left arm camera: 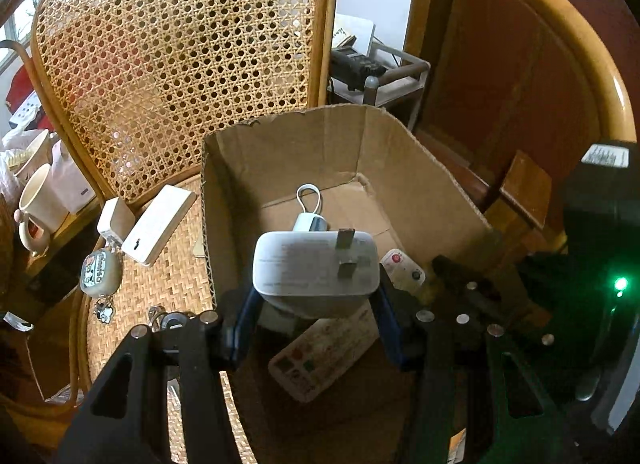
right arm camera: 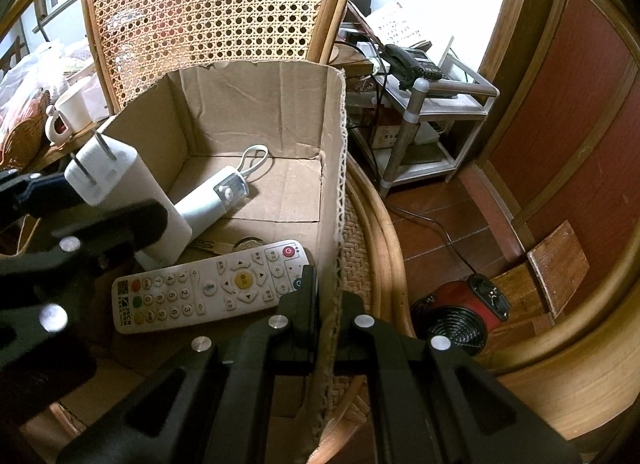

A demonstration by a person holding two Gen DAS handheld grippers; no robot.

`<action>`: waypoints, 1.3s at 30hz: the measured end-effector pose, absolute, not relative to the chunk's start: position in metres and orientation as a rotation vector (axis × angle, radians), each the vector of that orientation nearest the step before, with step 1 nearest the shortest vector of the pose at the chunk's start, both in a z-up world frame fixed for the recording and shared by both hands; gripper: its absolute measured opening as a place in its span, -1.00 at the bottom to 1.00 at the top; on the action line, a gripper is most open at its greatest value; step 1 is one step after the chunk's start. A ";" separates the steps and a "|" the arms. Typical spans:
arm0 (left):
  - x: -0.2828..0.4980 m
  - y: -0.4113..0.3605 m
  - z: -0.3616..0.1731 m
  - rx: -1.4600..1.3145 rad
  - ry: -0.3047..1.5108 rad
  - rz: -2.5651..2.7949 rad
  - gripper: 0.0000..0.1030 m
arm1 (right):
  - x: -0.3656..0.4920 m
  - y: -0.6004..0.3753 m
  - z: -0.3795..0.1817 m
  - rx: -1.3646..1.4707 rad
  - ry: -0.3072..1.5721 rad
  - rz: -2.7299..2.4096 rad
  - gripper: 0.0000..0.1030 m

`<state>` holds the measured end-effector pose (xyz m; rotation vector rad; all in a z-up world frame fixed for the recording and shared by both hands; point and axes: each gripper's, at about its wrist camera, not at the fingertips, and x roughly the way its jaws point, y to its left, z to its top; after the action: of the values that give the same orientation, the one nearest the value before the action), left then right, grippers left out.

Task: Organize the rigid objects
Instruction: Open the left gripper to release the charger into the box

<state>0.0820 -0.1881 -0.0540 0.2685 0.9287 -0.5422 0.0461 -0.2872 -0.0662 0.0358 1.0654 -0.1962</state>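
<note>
Rattan chair seat point(left arm camera: 152, 288): cardboard box point(right arm camera: 256, 104) with remote point(right arm camera: 208, 288), flashlight point(right arm camera: 212, 196)

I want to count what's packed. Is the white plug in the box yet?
Not yet. The left hand-held gripper holds the white plug above the cardboard box, over the remote lying inside.

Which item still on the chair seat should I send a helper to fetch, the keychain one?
On the woven rattan chair seat, left of the open cardboard box, two white rectangular devices lie. Just in front of them sits the rounded pale-green cartoon-printed keychain case, the only patterned item there.
</note>
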 end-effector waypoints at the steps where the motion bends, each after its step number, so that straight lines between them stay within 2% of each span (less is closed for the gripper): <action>1: 0.082 -0.188 -0.054 0.275 0.928 -0.540 -0.01 | 0.046 -0.287 -0.066 0.035 1.065 -0.196 -0.89; 15: 0.079 -0.189 -0.048 0.293 0.905 -0.538 0.05 | 0.047 -0.286 -0.066 0.033 1.065 -0.198 -0.89; 22: 0.080 -0.170 -0.030 0.247 0.861 -0.500 0.25 | 0.048 -0.285 -0.067 0.033 1.062 -0.196 -0.89; 23: 0.081 -0.165 -0.027 0.242 0.858 -0.490 0.41 | 0.048 -0.284 -0.067 0.033 1.062 -0.196 -0.89; 25: 0.083 -0.157 -0.023 0.233 0.839 -0.463 0.61 | 0.048 -0.284 -0.067 0.033 1.063 -0.195 -0.89; 29: 0.095 -0.132 -0.017 0.194 0.825 -0.392 0.79 | 0.048 -0.284 -0.067 0.033 1.062 -0.195 -0.89; 39: 0.133 -0.067 -0.043 0.108 0.926 -0.238 0.83 | 0.050 -0.284 -0.066 0.033 1.062 -0.197 -0.89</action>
<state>0.1333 -0.0672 -0.0433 0.1083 0.9256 -0.2379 0.0495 -0.2841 -0.0665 0.0333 1.0617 -0.1975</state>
